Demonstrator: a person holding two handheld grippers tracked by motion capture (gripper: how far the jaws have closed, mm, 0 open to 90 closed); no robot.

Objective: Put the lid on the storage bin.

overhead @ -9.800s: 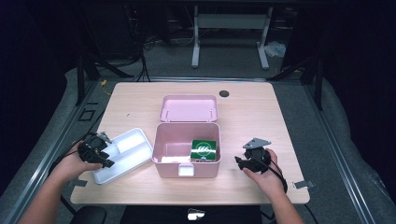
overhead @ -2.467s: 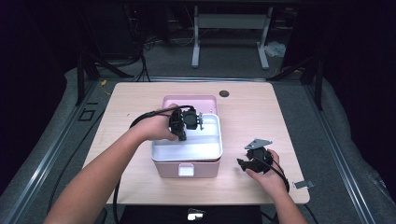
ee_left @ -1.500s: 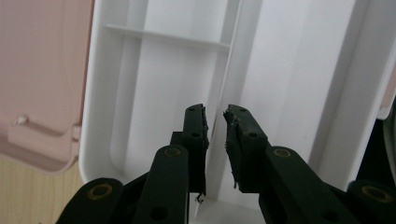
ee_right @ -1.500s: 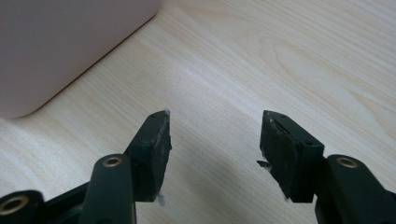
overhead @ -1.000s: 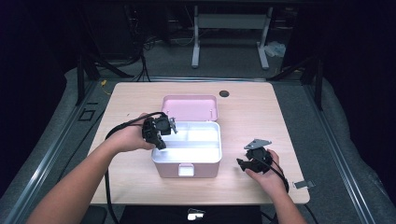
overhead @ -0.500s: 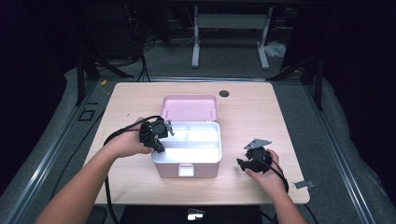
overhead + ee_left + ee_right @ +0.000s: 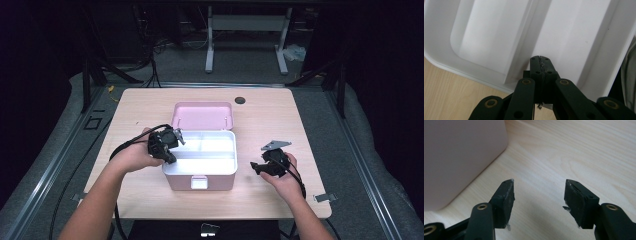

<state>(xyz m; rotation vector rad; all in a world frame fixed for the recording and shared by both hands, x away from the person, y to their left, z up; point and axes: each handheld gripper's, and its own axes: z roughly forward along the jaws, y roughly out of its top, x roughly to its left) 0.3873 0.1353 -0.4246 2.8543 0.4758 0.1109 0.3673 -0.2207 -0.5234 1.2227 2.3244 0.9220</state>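
High overhead, two claw-mounted closeups, shared box [image 7: 200,175]

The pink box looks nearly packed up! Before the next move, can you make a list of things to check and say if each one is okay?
1. White tray seated in the pink box: ok in the high view, it looks level with the rim.
2. Left gripper let go of the tray: ok, jaws shut together with nothing between them, above the tray's inner ridge.
3. Left gripper out of the lid's path: not ok, it hangs over the tray's left edge.
4. Lid open and unblocked: ok, it stands tipped back behind the box.
5. Right gripper ready: ok, jaws open, empty, over the table beside the box.
6. Front latch working: cannot tell.
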